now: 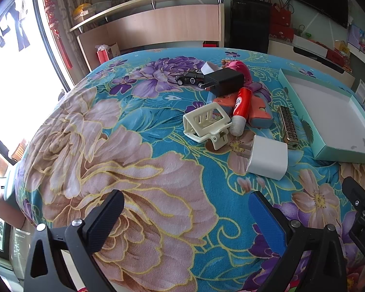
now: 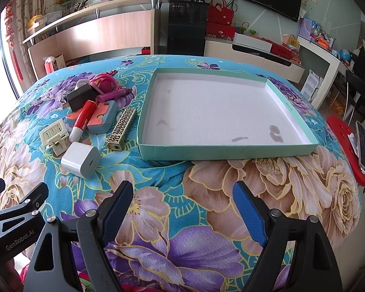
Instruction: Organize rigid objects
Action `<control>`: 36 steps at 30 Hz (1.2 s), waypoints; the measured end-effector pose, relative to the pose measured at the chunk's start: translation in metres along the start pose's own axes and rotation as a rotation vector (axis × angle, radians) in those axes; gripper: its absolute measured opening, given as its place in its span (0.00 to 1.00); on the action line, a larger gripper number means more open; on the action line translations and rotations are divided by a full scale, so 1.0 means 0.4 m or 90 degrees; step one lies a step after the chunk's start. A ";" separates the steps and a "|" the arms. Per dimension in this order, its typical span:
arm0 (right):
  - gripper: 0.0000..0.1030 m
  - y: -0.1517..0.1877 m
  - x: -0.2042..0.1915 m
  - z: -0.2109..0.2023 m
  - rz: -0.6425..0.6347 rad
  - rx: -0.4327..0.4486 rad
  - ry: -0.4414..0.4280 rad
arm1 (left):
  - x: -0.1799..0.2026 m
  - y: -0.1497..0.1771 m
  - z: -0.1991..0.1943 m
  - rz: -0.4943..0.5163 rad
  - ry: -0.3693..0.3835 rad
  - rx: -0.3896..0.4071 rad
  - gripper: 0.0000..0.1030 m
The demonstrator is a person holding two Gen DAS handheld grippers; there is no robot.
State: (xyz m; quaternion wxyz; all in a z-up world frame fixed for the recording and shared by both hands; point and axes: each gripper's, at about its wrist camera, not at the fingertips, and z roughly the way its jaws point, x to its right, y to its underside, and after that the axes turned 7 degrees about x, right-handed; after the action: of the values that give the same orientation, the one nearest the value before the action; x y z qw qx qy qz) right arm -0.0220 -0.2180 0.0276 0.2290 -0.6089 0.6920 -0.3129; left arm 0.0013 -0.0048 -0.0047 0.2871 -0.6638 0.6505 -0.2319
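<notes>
A pile of small rigid objects lies on the floral cloth: a white charger [image 1: 267, 157] [image 2: 81, 159], a cream hair claw [image 1: 205, 123] [image 2: 54, 133], a red tube [image 1: 241, 108] [image 2: 82, 118], a gold patterned lighter [image 1: 289, 127] [image 2: 122, 129], a black adapter [image 1: 225, 81] [image 2: 81, 96], a toy car [image 1: 191, 77] and a pink toy [image 2: 104, 80]. The shallow teal box lid [image 2: 227, 151] [image 1: 333, 154] stands bare to their right. My left gripper [image 1: 186, 206] hovers open, short of the white charger. My right gripper [image 2: 182, 196] hovers open before the lid's near wall. Nothing sits between either pair of fingers.
An orange and blue gadget [image 2: 102, 116] lies under the red tube. A red stool [image 2: 348, 143] with a phone stands off the table's right edge. A wooden counter [image 2: 104, 31] and a dark cabinet [image 2: 186, 28] stand beyond the far edge.
</notes>
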 end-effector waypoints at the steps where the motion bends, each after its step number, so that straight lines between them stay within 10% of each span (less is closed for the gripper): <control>1: 0.82 0.000 0.000 -0.001 0.000 0.000 0.000 | -0.001 0.001 0.002 0.000 0.000 -0.002 1.00; 36: 0.82 0.000 0.001 -0.001 0.001 -0.001 0.000 | -0.005 0.000 0.005 0.007 -0.009 -0.007 1.00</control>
State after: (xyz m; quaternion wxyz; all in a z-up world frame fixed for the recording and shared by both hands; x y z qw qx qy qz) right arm -0.0224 -0.2181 0.0281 0.2288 -0.6087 0.6926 -0.3123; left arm 0.0028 -0.0028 -0.0061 0.2893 -0.6637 0.6531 -0.2221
